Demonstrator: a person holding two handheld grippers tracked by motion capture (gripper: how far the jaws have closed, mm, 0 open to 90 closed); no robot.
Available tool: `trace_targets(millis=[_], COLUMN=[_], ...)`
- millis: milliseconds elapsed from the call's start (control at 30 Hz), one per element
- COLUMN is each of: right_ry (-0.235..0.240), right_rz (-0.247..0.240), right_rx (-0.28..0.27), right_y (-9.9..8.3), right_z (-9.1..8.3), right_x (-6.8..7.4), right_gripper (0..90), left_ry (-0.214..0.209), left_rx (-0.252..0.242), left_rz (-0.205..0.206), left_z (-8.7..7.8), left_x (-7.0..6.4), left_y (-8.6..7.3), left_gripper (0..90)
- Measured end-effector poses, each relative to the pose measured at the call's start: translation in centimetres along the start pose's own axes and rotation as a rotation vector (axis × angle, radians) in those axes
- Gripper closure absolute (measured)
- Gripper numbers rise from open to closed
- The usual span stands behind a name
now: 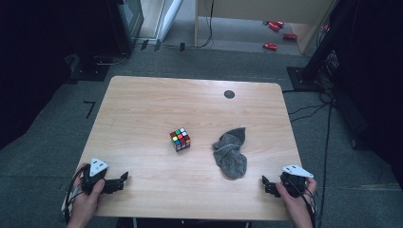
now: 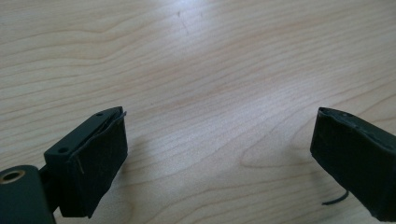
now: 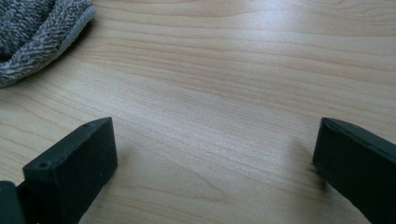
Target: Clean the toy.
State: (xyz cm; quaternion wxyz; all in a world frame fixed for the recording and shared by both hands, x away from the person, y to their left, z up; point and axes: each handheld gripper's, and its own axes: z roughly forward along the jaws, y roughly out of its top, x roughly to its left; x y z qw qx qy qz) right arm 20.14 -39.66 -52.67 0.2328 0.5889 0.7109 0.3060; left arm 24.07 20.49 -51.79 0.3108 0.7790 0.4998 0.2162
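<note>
A scrambled colour cube [image 1: 180, 139] sits near the middle of the wooden table [image 1: 142, 104]. Just to its right lies a crumpled grey cloth [image 1: 230, 149], whose edge also shows at the top left of the right gripper view as grey cloth [image 3: 32, 32]. My left gripper [image 1: 124, 178] rests at the table's front left corner, held by a hand, jaws wide apart over bare wood [image 2: 219, 149]. My right gripper [image 1: 264, 183] rests at the front right, open too, with nothing between its jaws [image 3: 215, 158].
A small dark round grommet [image 1: 229, 94] sits near the table's far edge. Cables [image 1: 309, 109] trail on the grey floor to the right. Red objects [image 1: 270, 46] lie on the floor at the back, beside dark equipment stands.
</note>
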Motion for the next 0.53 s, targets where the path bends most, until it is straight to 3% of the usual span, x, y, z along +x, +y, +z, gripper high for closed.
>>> trace_targets(millis=[533], right_ry=[-0.004], right_rz=[0.004], right_rx=[0.001], right_y=[-0.03], right_z=[-0.03], right_x=[0.05], right_gripper=[0.0], left_ry=[-0.017], left_rx=[0.013], left_rz=[-0.001], left_z=[0.16], left_x=[0.12], left_y=[0.08], left_gripper=[4.0])
